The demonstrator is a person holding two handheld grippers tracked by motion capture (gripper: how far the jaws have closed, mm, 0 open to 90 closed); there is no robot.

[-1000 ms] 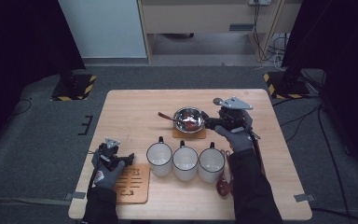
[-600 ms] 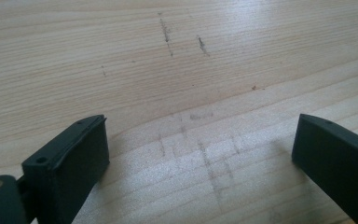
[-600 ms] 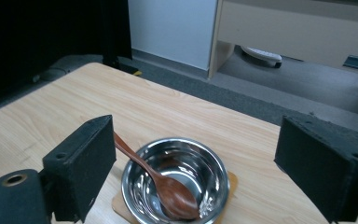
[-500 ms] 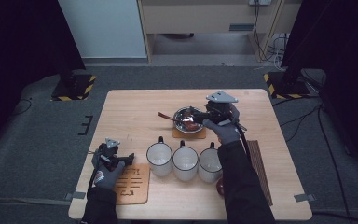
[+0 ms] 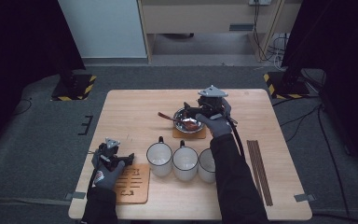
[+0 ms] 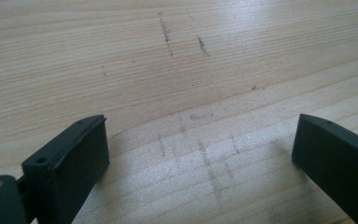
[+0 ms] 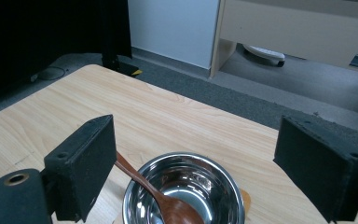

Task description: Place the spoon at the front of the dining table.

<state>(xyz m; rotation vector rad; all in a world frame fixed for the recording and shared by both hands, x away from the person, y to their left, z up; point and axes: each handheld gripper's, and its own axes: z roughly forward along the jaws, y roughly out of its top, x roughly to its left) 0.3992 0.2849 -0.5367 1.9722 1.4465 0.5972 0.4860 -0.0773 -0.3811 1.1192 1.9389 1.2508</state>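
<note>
Seen from above, your right gripper (image 5: 192, 112) has moved leftward across the frame over the last second and now sits at the centre, over the steel bowl (image 5: 188, 120). A second ago it was to the bowl's right. Its jaws stand wide apart with nothing between them. In the right gripper view the bowl (image 7: 182, 191) lies low in the middle of the frame between the two black jaws, with the brown wooden spoon (image 7: 161, 198) resting inside it, handle leaning out over the rim toward the left jaw. The bowl rests on a small wooden coaster (image 5: 186, 134).

Your left gripper (image 5: 121, 157) has not moved; it rests at the lower left, beside the slotted wooden board (image 5: 133, 184), jaws apart over bare table (image 6: 177, 70).

Three white mugs (image 5: 185, 161) stand in a row below the bowl. The shift suggests you are lining up to grasp the spoon or bowl; no grip is made yet.
</note>
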